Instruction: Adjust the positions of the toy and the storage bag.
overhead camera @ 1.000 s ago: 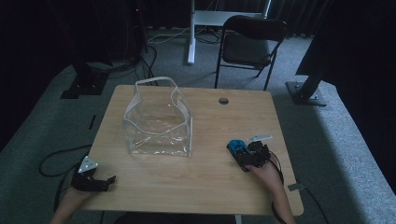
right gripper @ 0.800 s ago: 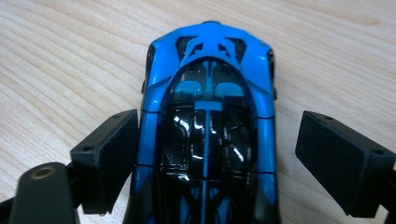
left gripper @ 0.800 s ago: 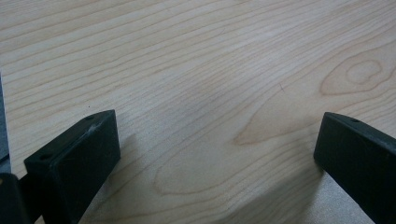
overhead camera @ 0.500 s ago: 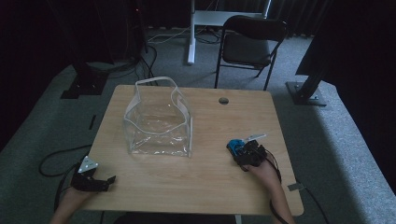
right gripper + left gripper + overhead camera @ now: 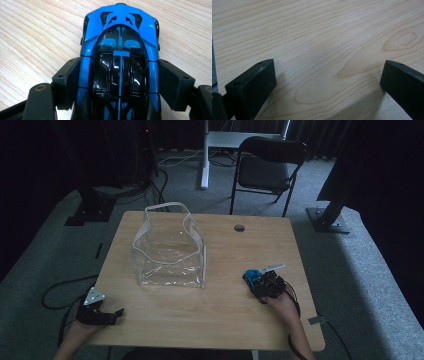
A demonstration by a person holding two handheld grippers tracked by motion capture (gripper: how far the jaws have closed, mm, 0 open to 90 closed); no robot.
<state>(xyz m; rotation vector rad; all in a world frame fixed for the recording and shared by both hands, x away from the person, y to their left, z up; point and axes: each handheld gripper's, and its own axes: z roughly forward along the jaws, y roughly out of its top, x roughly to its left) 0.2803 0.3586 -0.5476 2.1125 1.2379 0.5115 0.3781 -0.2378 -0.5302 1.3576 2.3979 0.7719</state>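
Wooden table sitting in dim room. Right gripper clamping blue toy car near right edge; glossy sides risking slip. Left gripper resting with jaws spread, holding nothing. Clear bag standing well apart.

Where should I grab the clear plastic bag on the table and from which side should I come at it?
Take the clear bag by the white-trimmed handle loop that stands up at its far rim, coming down from above. The bag stands upright with its mouth open, and its walls look thin and soft, so a side grip would probably crush them. The left gripper is free, jaws apart over bare table.
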